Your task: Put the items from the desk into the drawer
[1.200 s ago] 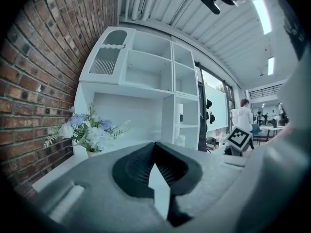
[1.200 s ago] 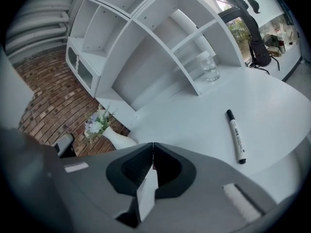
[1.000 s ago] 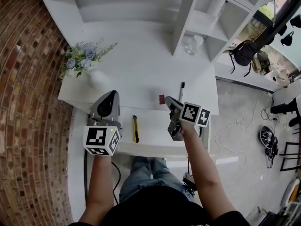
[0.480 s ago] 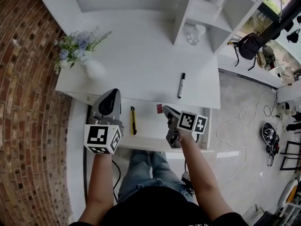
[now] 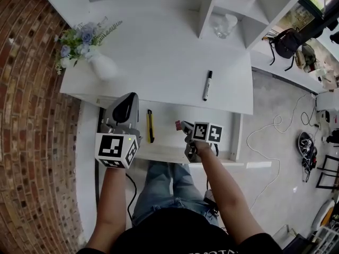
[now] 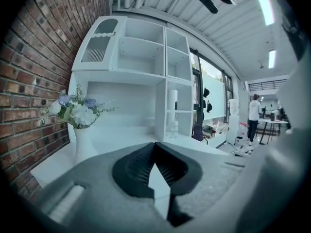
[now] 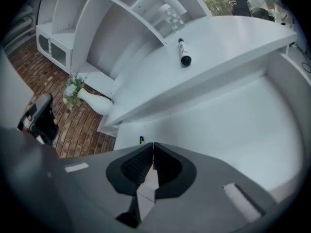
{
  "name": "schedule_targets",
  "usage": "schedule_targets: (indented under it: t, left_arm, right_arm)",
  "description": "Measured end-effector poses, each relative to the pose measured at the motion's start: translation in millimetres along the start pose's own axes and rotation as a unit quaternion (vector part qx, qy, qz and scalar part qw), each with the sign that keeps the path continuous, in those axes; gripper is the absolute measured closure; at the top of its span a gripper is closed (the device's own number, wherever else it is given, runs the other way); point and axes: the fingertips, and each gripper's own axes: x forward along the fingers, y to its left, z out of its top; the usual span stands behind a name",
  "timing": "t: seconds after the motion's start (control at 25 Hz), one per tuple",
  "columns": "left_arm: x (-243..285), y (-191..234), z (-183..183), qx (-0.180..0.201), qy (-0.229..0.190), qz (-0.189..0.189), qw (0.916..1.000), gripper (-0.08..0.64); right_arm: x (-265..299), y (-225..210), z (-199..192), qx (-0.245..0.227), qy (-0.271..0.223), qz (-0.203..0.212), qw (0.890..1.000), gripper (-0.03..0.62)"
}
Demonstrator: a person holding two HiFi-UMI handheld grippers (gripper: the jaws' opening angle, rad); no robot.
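Your right gripper (image 5: 183,127) is pressed shut on a small dark-red piece (image 5: 177,125). In the right gripper view the piece shows only as a thin red sliver between the jaw tips. You hold it over the open drawer (image 5: 169,144), just right of the yellow knife (image 5: 150,126) lying on the drawer floor. Your left gripper (image 5: 128,100) is closed on nothing, at the drawer's left end. A black marker (image 5: 207,85) lies on the desk (image 5: 159,62) near its front edge, which overhangs the drawer's back just beyond your right jaws. A white vase (image 5: 103,66) of flowers stands at the desk's left, and a glass (image 5: 223,24) sits in the shelf.
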Motion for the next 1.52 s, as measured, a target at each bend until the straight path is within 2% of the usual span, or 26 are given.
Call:
schedule_targets:
  t: [0.24, 0.52, 0.68, 0.8, 1.0, 1.08, 1.16, 1.2, 1.32, 1.44, 1.52]
  left_arm:
    - [-4, -3, -5, 0.01, 0.011, -0.008, 0.9999, 0.561]
    - [-8, -1, -15, 0.015, 0.022, -0.014, 0.9996, 0.561]
    - [-10, -2, -19, 0.02, 0.03, -0.018, 0.9992, 0.561]
    - [-10, -2, -20, 0.021, 0.03, -0.02, 0.9991, 0.561]
    - [-10, -5, -20, 0.022, 0.03, -0.024, 0.999, 0.561]
    - [-9, -7, -18, 0.023, 0.029, -0.026, 0.999, 0.561]
    - [-10, -8, -15, 0.023, 0.026, -0.026, 0.9991, 0.561]
    - [-10, -8, -14, 0.023, 0.024, -0.025, 0.9991, 0.561]
    - [-12, -8, -11, 0.02, 0.019, -0.023, 0.9993, 0.561]
    - [-15, -9, -7, 0.019, 0.016, -0.02, 0.9995, 0.561]
    - [-17, -7, -2, 0.016, 0.01, -0.016, 0.9997, 0.561]
  right_arm:
    - [28, -19, -14, -0.006, 0.032, -0.022, 0.999, 0.575]
    - [51, -34, -24, -0.012, 0.032, -0.046, 0.998, 0.575]
    - [56, -36, -26, -0.019, 0.03, -0.047, 0.998, 0.574]
    - [54, -37, -29, -0.023, 0.038, -0.071, 0.996, 0.556]
    - [54, -41, -31, -0.084, 0.044, -0.12, 0.988, 0.546]
    - [53, -38, -29, -0.08, 0.039, -0.116, 0.989, 0.51]
    - [49, -31, -27, -0.077, 0.037, -0.106, 0.991, 0.387]
    - [46, -29, -24, -0.088, 0.035, -0.104, 0.99, 0.367]
    - [31, -19, -17, -0.12, 0.033, -0.105, 0.987, 0.345]
    - [13, -3, -11, -0.132, 0.03, -0.092, 0.987, 0.351]
    - [1, 6, -4, -0.156, 0.026, -0.089, 0.983, 0.354]
